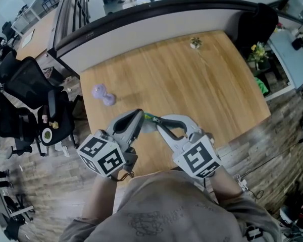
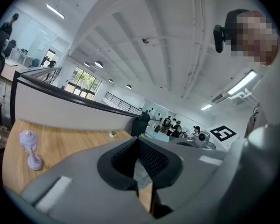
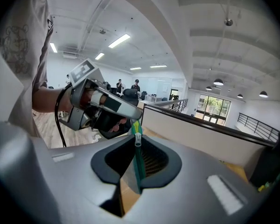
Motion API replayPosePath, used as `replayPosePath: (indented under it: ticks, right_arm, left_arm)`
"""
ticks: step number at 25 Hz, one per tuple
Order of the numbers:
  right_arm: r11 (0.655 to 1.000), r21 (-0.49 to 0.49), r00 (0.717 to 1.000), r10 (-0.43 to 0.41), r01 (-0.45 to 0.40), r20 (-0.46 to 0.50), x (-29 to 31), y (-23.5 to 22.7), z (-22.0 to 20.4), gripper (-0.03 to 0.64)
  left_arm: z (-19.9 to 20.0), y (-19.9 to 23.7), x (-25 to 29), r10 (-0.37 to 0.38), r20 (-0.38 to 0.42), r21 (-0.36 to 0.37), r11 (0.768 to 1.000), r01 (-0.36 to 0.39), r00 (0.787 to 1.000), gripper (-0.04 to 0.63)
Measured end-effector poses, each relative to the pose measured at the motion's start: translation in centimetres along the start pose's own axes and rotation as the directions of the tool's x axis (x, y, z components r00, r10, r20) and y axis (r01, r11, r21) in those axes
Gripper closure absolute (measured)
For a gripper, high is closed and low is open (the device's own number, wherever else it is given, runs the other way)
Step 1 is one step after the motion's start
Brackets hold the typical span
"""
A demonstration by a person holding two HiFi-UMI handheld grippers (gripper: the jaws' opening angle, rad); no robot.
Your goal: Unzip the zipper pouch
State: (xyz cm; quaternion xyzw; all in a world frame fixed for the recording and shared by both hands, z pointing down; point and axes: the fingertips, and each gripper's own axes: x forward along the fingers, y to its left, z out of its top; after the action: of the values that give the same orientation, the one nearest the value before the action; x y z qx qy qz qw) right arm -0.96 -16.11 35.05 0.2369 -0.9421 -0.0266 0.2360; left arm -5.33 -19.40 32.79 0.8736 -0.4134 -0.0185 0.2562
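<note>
Wooden table (image 1: 192,84) fills the head view, the zipper pouch (image 1: 150,118) held above it between left tongs (image 1: 139,116) and right tongs (image 1: 160,121). Left gripper view: left tongs (image 2: 139,148) pinched together on its cloth (an anchor, I'd say). Right gripper view: right tongs (image 3: 137,148) clamp the green zipper edge (image 3: 138,164), ready to pull.

Left gripper (image 1: 139,116) and right gripper (image 1: 159,121) hide most of the zipper pouch (image 1: 150,118), and the tiny object (image 1: 195,43) at one o'clock is unidentifiable

**Our count of things**

We count two grippers, the left gripper (image 1: 140,115) and the right gripper (image 1: 159,121). We also count one zipper pouch (image 3: 136,164), one desk (image 1: 202,95), one purple dumbbell-shaped object (image 1: 103,95) and one small plant-like ornament (image 1: 195,43).
</note>
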Motion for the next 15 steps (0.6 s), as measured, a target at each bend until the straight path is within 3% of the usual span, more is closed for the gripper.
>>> replayPosePath:
  ticks: [15]
  right_arm:
    - [0.996, 0.070, 0.993, -0.044, 0.052, -0.109, -2.4, -2.3, -5.3, 0.568]
  left_arm:
    - [2.3, 3.5, -2.2, 0.101, 0.039, 0.036, 0.994, -0.102, 0.994, 0.597]
